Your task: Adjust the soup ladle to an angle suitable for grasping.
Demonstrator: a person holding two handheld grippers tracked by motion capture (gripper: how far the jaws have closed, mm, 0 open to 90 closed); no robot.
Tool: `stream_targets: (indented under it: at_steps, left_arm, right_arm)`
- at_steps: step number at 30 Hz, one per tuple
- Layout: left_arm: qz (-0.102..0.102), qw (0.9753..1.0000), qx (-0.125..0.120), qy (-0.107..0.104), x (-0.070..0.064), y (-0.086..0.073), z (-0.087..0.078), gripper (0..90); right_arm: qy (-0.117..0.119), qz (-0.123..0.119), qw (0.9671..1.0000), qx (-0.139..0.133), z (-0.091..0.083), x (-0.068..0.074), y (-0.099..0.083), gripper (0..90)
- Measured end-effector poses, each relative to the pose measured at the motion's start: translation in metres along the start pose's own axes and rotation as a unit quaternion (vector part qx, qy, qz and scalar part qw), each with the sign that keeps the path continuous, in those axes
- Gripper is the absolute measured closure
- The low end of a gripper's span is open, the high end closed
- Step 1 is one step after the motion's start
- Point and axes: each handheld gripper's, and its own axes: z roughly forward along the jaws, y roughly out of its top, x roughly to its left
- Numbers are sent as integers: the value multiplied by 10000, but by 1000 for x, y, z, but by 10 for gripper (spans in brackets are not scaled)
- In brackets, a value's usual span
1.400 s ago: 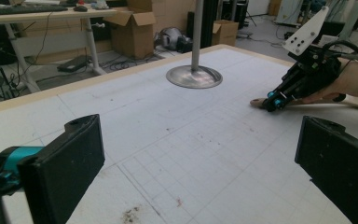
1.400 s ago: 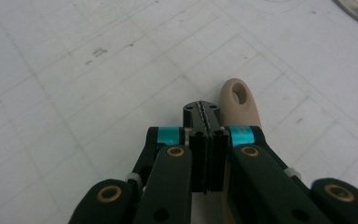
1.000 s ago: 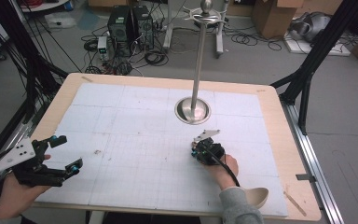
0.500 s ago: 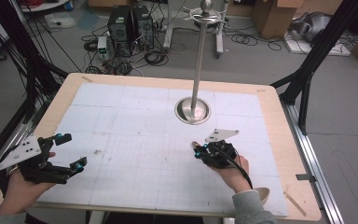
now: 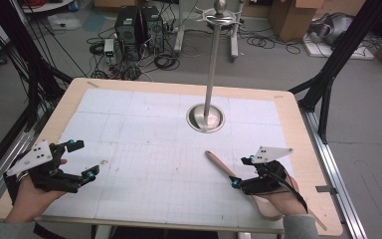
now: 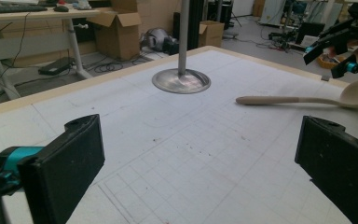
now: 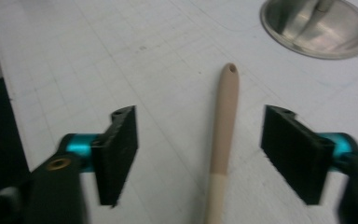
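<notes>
A wooden spoon (image 5: 218,163) lies on the white mat at the front right, handle pointing toward the middle and bowl (image 5: 270,209) near the front edge under the person's right wrist. My right gripper (image 5: 242,172) is open just above the handle (image 7: 227,107); the jaws stand on either side of it without touching. My left gripper (image 5: 84,158) hovers open and holds nothing at the front left. The left gripper view shows its wide-apart jaws (image 6: 200,163), with the spoon (image 6: 284,99) and the right gripper (image 6: 340,46) beyond.
A tall metal stand rises from a round steel base (image 5: 205,118) at the mat's back centre, also seen as the base (image 6: 181,80) and the base (image 7: 318,25). The wooden table rim (image 5: 308,149) frames the mat. Boxes, cables and computers sit on the floor behind.
My right gripper has drawn back to the right and toward the front edge, and the spoon's handle now shows ahead of it. My left gripper has shifted slightly right.
</notes>
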Motion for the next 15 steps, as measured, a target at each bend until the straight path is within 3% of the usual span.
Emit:
stream_targets:
  at_steps: [6, 7, 12, 15]
  left_arm:
    - [13, 10000, -63, -12, -1, 3, -2, 18]
    - [22, 10000, -63, -10, -1, 3, -2, 18]
    - [-26, 10000, -71, -2, 1, 2, -3, 18]
    - [-41, 10000, -77, 10, 2, 2, -3, 18]
  right_arm:
    - [-193, 82, 9998, 73, -10, -1, -8, 65]
    - [-228, 93, 9997, 83, -11, -1, -9, 0]
    - [-319, 256, 9986, 340, -16, -4, -15, 0]
    - [-208, 342, 9981, 458, -19, -9, -20, 0]
